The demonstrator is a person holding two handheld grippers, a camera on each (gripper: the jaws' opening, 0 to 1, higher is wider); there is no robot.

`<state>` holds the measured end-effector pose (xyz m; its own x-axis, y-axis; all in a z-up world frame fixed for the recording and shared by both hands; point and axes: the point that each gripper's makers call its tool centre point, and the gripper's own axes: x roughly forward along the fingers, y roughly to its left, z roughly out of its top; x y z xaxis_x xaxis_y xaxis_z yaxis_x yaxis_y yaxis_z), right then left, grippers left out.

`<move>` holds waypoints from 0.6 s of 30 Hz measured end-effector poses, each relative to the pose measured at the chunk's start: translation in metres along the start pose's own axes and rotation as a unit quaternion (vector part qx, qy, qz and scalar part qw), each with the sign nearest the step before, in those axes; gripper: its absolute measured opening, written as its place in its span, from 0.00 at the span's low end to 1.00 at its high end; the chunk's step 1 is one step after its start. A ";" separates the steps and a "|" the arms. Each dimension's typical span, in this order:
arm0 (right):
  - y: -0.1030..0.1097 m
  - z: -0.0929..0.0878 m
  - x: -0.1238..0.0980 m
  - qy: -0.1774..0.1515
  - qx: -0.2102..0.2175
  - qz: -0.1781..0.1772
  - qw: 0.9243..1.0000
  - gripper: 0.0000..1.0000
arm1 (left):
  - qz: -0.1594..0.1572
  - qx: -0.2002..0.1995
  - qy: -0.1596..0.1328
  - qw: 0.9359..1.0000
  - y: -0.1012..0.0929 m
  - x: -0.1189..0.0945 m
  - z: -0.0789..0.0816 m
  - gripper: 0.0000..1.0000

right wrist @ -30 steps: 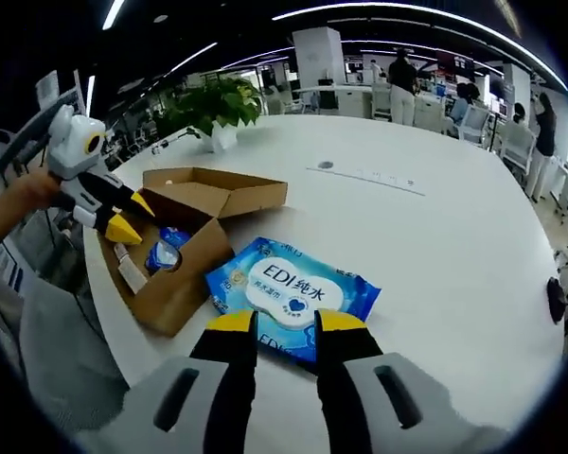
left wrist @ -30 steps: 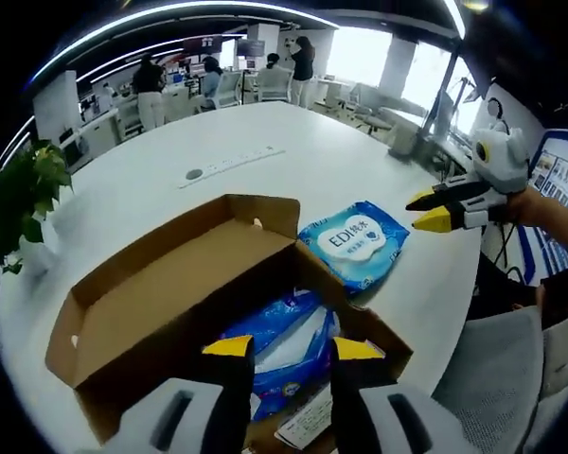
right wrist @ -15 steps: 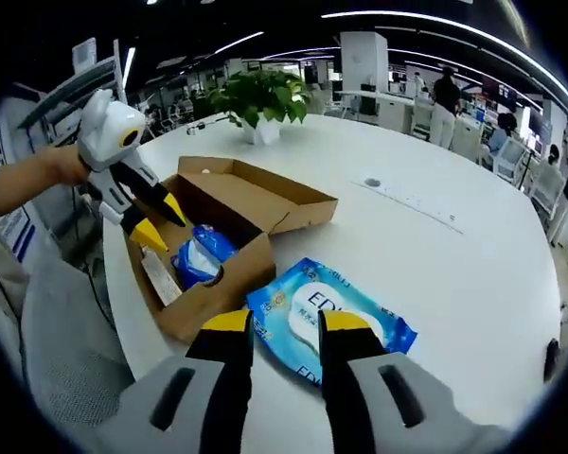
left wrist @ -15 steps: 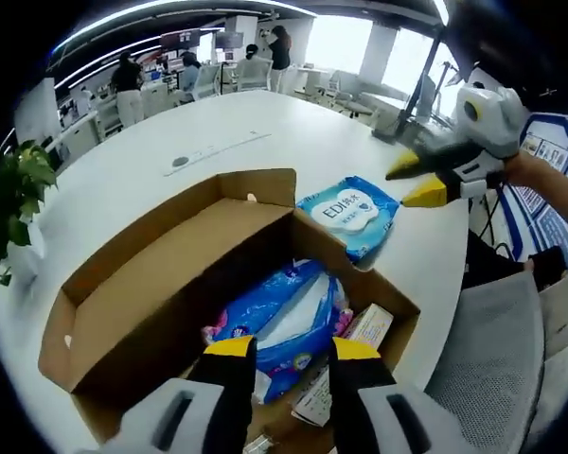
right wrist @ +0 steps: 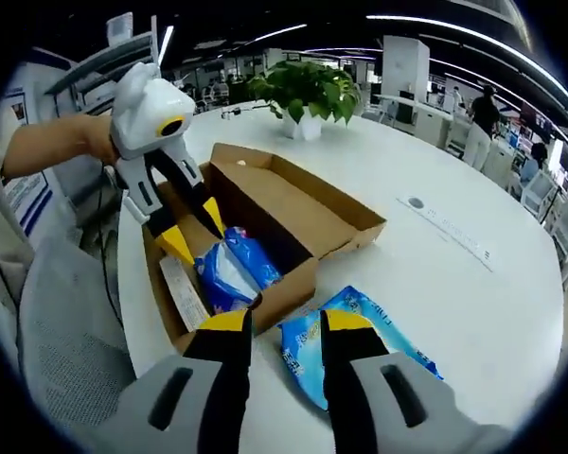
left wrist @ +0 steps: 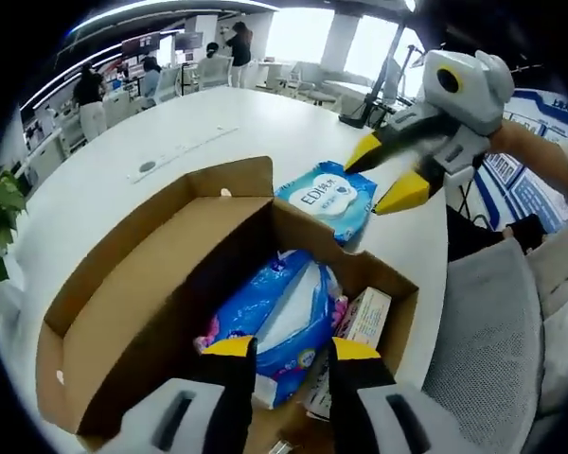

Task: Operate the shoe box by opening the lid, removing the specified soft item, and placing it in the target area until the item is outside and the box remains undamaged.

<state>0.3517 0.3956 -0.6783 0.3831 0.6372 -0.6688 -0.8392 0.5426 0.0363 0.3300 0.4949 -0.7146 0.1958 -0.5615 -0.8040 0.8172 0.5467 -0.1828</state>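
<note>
Open brown cardboard shoe box [left wrist: 161,284] on white round surface [right wrist: 473,284], lid flap back. Blue plastic soft pack [left wrist: 275,322] inside box; flat blue wipes packet [left wrist: 327,194] outside, just beside. Left gripper [left wrist: 282,348] over box, right gripper [right wrist: 282,322] near box edge; both jaws parted, empty.

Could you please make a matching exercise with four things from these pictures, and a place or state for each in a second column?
Things:
1. shoe box
2. wipes pack
3. blue soft pack
4. potted plant

Places or states:
A. lying inside the box
B. standing on the table beyond the box
C. open, its lid folded back
D. flat on the table, outside the box

Pairs: 1-C, 2-D, 3-A, 4-B
</note>
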 end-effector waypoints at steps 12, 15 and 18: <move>0.016 0.012 0.028 0.015 -0.039 0.032 0.999 0.26 | -0.036 0.053 0.044 0.997 0.001 0.012 -0.006 0.22; 0.020 0.013 0.034 0.019 -0.046 0.040 0.998 0.26 | -0.038 0.049 0.059 0.996 0.004 0.016 -0.010 0.21; 0.023 0.013 0.040 0.025 -0.052 0.046 0.997 0.26 | -0.045 0.048 0.068 0.996 0.005 0.019 -0.012 0.21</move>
<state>0.3528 0.4405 -0.6948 0.2851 0.6529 -0.7018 -0.9062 0.4221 0.0245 0.3311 0.4951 -0.7375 0.0500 -0.5133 -0.8567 0.8771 0.4329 -0.2081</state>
